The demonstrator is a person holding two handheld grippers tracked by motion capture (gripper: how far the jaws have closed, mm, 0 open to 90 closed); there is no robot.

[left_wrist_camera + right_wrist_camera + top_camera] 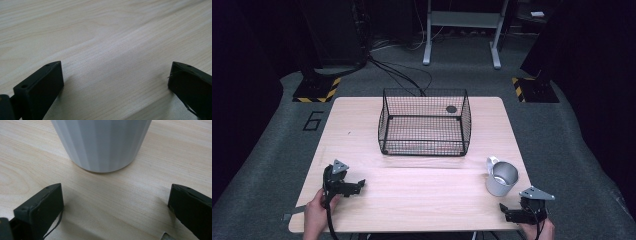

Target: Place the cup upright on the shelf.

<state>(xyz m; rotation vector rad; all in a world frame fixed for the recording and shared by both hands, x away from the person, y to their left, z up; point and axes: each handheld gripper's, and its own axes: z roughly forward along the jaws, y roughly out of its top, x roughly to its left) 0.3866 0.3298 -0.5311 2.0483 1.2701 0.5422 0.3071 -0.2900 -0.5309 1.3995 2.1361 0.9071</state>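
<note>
The right hand-held gripper [512, 212] rests released near the bench's front right corner, its jaws spread wide and pointing at the mug just ahead of it. The left hand-held gripper [357, 186] lies released too, jaws apart over bare wood at the front left. The bench [422, 195] carries a black wire basket [424, 127] toward its far side, open at the top. The grey ribbed mug [501, 178] stands upright at the right, well apart from the basket, handle turned away from the person. To grasp it well, I would slide the right jaws straight forward around the body, low and centred, then close evenly so it does not tip.
</note>
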